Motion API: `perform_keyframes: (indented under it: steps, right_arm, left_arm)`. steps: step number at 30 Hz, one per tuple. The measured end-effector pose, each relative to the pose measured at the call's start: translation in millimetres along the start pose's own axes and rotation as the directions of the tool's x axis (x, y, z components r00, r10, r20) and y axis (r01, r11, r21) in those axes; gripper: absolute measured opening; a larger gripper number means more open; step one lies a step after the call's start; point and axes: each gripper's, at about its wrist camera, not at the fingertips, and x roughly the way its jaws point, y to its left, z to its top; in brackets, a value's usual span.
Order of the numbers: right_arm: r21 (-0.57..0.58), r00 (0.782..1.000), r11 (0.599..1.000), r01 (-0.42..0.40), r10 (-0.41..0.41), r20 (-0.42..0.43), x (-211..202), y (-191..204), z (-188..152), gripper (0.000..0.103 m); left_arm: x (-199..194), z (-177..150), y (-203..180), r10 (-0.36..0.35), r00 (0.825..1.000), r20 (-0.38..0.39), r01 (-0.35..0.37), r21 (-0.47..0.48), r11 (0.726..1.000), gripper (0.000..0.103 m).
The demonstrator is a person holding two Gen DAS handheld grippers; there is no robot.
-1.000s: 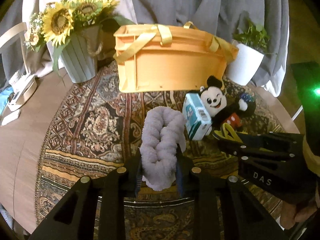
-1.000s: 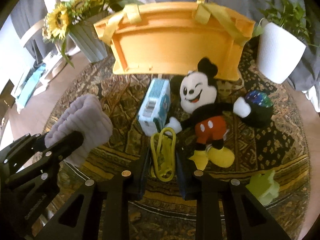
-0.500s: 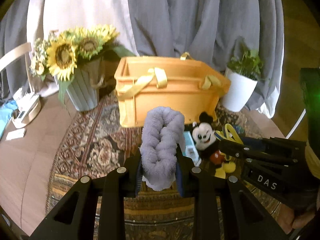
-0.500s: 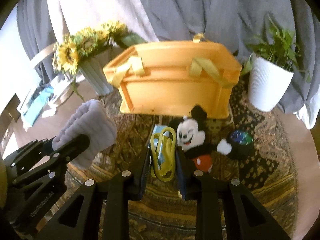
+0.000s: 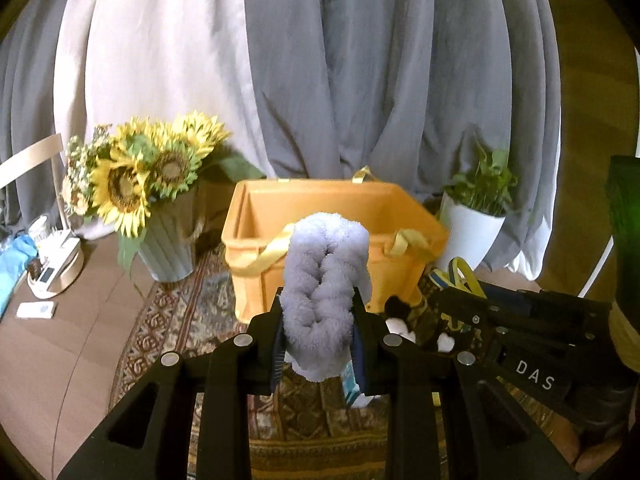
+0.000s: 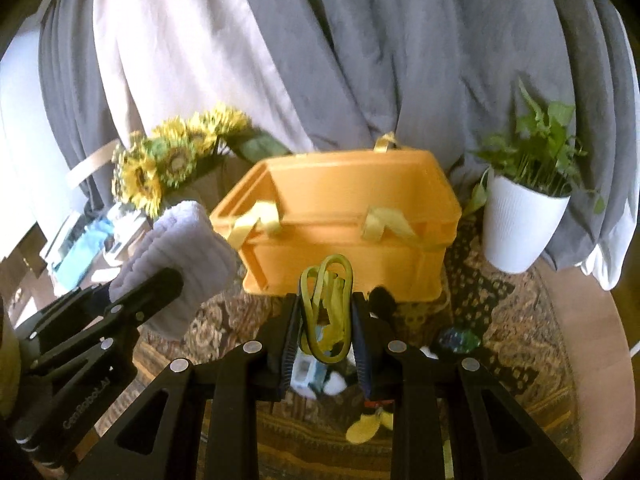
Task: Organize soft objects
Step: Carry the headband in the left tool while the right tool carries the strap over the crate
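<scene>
My left gripper (image 5: pixel 318 334) is shut on a rolled lavender towel (image 5: pixel 325 292) and holds it up in front of the orange basket (image 5: pixel 320 204). My right gripper (image 6: pixel 325 332) is shut on a yellow elastic band (image 6: pixel 326 308), held up before the same basket (image 6: pixel 352 216). In the left wrist view the right gripper (image 5: pixel 444 300) sits to the right with the band (image 5: pixel 464 274) sticking up. In the right wrist view the left gripper (image 6: pixel 160 284) and the towel (image 6: pixel 184 256) are at the left. The Mickey plush (image 6: pixel 368 424) lies below on the rug, mostly hidden.
A sunflower vase (image 5: pixel 168 248) stands left of the basket, a white plant pot (image 5: pixel 470 236) right of it. Grey and white curtains hang behind. A tissue pack (image 6: pixel 308 374) and a dark ball (image 6: pixel 458 338) lie on the patterned rug (image 5: pixel 192 320).
Both grippers have risen with the towel and the band. The views have tilted up, so the basket's open top shows and the plush has dropped low.
</scene>
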Motion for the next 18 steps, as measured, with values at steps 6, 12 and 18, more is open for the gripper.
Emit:
perform_keyframes:
  steps: [6, 12, 18]
  right_arm:
    - [0.011, 0.998, 1.000, -0.001, 0.000, 0.055, -5, -7, 20, 0.026]
    - [0.014, 0.996, 1.000, -0.005, 0.004, 0.089, -5, -12, 39, 0.026]
    - [0.016, 0.993, 1.000, -0.009, 0.007, 0.119, -2, -18, 55, 0.026]
  left_arm:
    - [-1, 18, -5, -0.007, 0.999, 0.038, 0.007, -0.003, 1.000, 0.028]
    - [1, 35, -10, -0.004, 0.997, 0.078, 0.004, 0.009, 1.000, 0.028]
    - [5, 53, -13, -0.002, 0.994, 0.112, 0.001, 0.014, 1.000, 0.028]
